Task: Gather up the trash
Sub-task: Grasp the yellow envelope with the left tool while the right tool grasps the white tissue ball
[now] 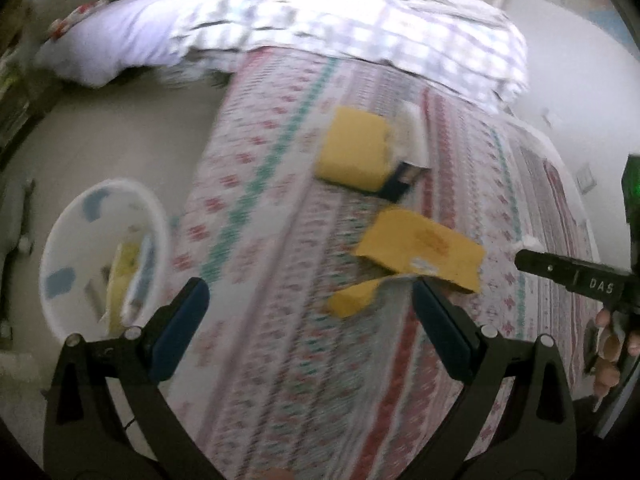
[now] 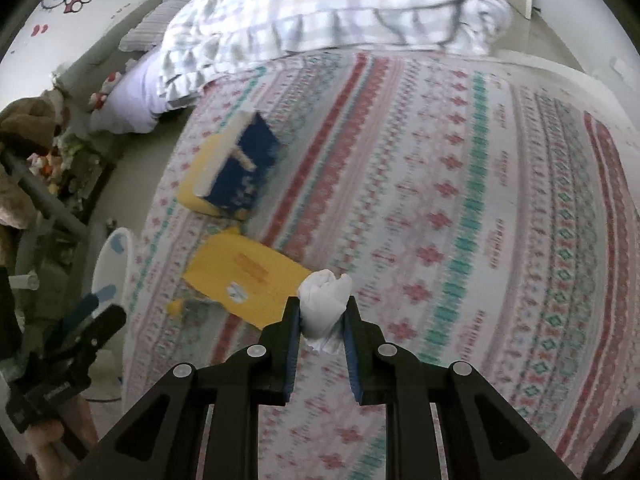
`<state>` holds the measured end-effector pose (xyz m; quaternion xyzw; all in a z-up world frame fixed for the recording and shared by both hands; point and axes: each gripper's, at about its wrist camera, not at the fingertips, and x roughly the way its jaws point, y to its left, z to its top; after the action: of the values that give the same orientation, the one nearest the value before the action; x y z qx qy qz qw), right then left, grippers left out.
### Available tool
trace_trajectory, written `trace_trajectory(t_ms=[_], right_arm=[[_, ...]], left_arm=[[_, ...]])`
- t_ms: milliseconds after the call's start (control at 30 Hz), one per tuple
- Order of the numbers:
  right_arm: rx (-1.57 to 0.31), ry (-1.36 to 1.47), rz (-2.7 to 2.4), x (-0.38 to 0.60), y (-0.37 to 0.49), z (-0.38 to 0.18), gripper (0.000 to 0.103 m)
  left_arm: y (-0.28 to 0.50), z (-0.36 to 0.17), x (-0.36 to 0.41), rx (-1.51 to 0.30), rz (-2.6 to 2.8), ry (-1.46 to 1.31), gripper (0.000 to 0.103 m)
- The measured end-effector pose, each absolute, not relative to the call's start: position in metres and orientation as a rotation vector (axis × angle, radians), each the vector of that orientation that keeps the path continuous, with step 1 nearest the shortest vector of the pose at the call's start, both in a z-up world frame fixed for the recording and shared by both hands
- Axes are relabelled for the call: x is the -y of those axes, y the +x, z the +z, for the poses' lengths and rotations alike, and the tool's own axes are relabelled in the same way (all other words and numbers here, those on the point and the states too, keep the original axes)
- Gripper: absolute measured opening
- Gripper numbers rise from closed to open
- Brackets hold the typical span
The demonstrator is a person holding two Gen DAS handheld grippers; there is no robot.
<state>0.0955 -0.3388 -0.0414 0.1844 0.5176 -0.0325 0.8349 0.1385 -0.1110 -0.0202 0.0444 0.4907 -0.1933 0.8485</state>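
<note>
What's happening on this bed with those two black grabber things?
A person is clearing trash off the bed. The right tool is shut on a crumpled white tissue. The left tool is open and empty above a yellow envelope. A white bin on the floor already holds some scraps.

You can read one marking only: the white letters "DAS" on the black finger of the right gripper [image 1: 528, 254], in the left wrist view. Print on the yellow envelope [image 1: 420, 252] beside it is too blurred to read.
</note>
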Motion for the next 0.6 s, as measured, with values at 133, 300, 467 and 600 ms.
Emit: trace_trajectory(t_ms=[133, 300, 467, 600], right_arm=[[-1.099, 0.395, -0.093, 0.353, 0.086, -0.044, 0.021], [-1.101, 0.413, -0.120, 0.374, 0.073, -0.045, 0.021], [-1.095, 0.426, -0.132, 0.386, 0.064, -0.044, 0.022], [-1.101, 0.435, -0.135, 0.391, 0.063, -0.046, 0.022]], left_arm=[[0.133, -0.029, 0.149, -1.039, -0.460, 0.168, 0.101], [0.140, -0.036, 0.171, -1.072, -0.464, 0.113, 0.101], [0.153, -0.049, 0.174, -1.107, -0.470, 0.036, 0.093], [0.155, -0.063, 0.174, -1.125, -0.469, 0.012, 0.076]])
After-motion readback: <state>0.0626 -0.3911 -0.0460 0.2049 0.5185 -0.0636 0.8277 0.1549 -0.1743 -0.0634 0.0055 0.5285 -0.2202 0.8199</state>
